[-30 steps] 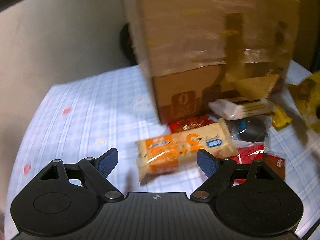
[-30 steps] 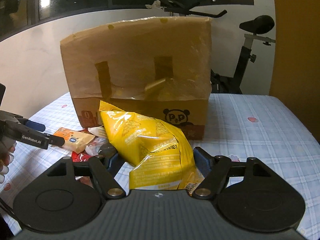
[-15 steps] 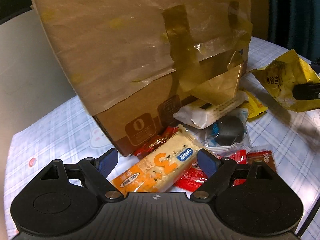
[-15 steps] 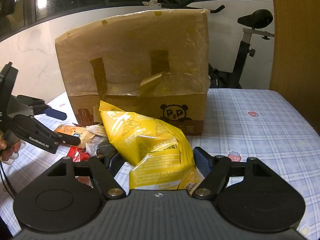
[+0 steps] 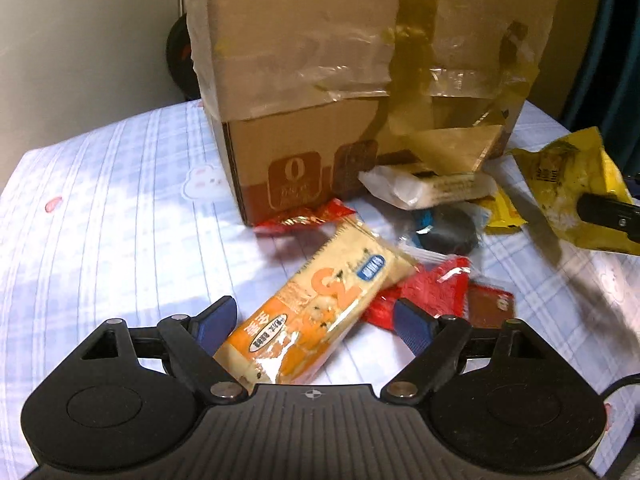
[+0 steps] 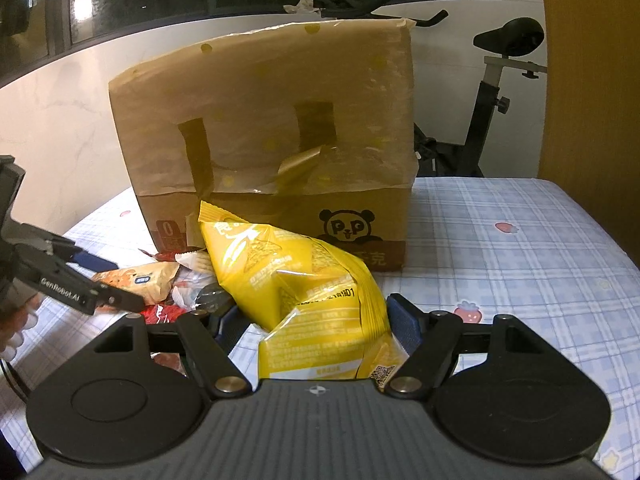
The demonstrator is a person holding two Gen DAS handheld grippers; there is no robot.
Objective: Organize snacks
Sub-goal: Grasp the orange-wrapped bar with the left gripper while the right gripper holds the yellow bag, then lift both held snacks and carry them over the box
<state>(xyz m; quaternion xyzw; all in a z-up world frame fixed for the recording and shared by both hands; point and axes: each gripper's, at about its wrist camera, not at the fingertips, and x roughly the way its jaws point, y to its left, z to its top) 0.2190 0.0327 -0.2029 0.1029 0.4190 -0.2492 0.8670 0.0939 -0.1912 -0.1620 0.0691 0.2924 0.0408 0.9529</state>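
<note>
An orange and cream cracker pack point(image 5: 328, 300) lies slantwise on the checked tablecloth, in front of the taped cardboard box point(image 5: 340, 80). My left gripper point(image 5: 314, 312) straddles its near end. The jaws are closing, the left pad is close to the wrapper, the right pad stands apart from it. My right gripper point(image 6: 312, 316) is shut on a puffy yellow chip bag point(image 6: 296, 280), held before the box point(image 6: 272, 120). In the right wrist view the left gripper point(image 6: 108, 280) and cracker pack point(image 6: 140, 280) show at the left. The yellow bag point(image 5: 568, 184) shows at the left view's right edge.
Around the cracker pack lie red packets point(image 5: 432, 288), a white wrapped bar point(image 5: 432, 188), a dark round snack in clear wrap point(image 5: 448, 228), a small yellow packet point(image 5: 500, 212) and a brown packet point(image 5: 488, 308). An exercise bike point(image 6: 500, 100) stands behind the table.
My left gripper has swung and tilted down over the cracker pack, whose near end now lies between the jaws. The right gripper and yellow bag have stayed still.
</note>
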